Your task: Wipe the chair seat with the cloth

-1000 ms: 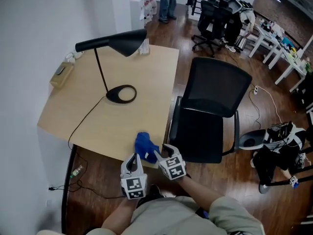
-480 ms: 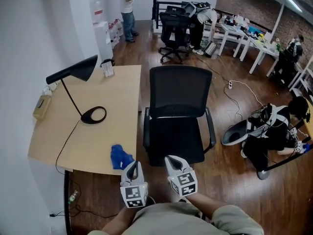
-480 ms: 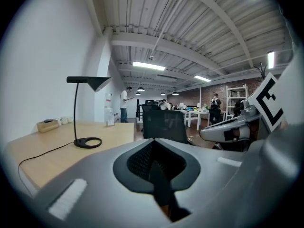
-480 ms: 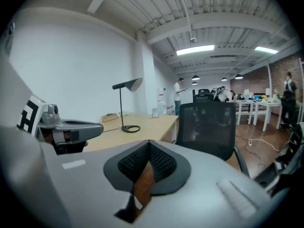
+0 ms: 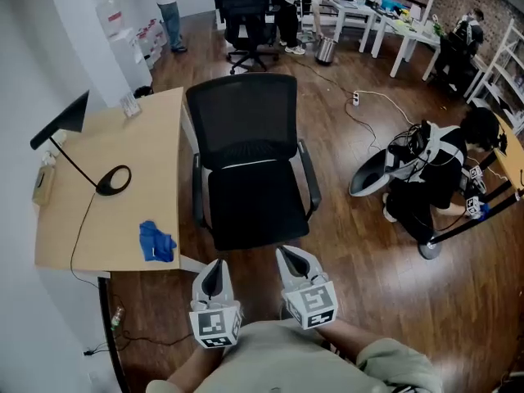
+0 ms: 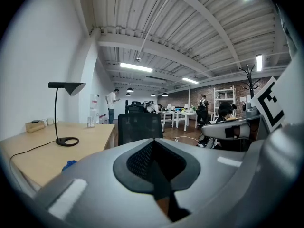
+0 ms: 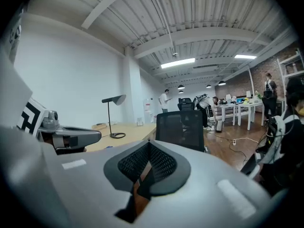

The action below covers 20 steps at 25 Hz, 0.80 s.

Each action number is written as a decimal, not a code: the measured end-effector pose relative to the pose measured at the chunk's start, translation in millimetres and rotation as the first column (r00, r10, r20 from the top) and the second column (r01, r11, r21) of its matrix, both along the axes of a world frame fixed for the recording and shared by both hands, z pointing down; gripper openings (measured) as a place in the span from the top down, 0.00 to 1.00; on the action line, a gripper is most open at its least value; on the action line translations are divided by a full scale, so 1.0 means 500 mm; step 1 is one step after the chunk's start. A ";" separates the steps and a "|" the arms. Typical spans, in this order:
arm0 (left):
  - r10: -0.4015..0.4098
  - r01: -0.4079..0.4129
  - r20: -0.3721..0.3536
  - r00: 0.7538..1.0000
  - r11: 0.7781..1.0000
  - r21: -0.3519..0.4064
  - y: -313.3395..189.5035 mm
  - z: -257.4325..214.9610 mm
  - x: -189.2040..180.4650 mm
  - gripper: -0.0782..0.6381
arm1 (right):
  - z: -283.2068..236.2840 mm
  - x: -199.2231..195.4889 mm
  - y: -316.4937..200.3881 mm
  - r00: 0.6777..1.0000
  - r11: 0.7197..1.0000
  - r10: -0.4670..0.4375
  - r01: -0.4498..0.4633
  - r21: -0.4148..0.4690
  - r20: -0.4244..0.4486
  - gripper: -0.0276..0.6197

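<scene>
Head cam: we look steeply down from the seat-front side of the office chair (image 5: 250, 170). The chair is centred and a moderate way off. The left gripper (image 5: 215, 267) and right gripper (image 5: 292, 257) sit at the bottom edge, nearer us than the chair.

Left gripper cam: low and near level. It faces the chair front over its own jaws, which fill the lower frame. The chair is small, just left of centre.

Right gripper cam: same heading, with the chair just right of centre.

Overlap: all three views carry the chair, the desk (image 5: 98, 228) left of it, the desk lamp (image 5: 113, 179) and the white tables (image 5: 401, 35) beyond it. Each gripper cam catches the other gripper at its frame edge.
</scene>
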<state>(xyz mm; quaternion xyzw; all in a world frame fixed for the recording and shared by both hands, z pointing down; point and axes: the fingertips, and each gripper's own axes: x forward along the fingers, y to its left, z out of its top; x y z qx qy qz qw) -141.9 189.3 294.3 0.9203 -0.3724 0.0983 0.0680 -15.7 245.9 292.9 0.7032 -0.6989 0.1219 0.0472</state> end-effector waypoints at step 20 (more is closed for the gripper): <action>0.102 -0.103 0.036 0.994 0.995 0.014 0.128 0.023 0.000 0.88 | 0.026 -0.040 0.139 0.999 0.999 0.047 -0.046 -0.020 0.014 0.96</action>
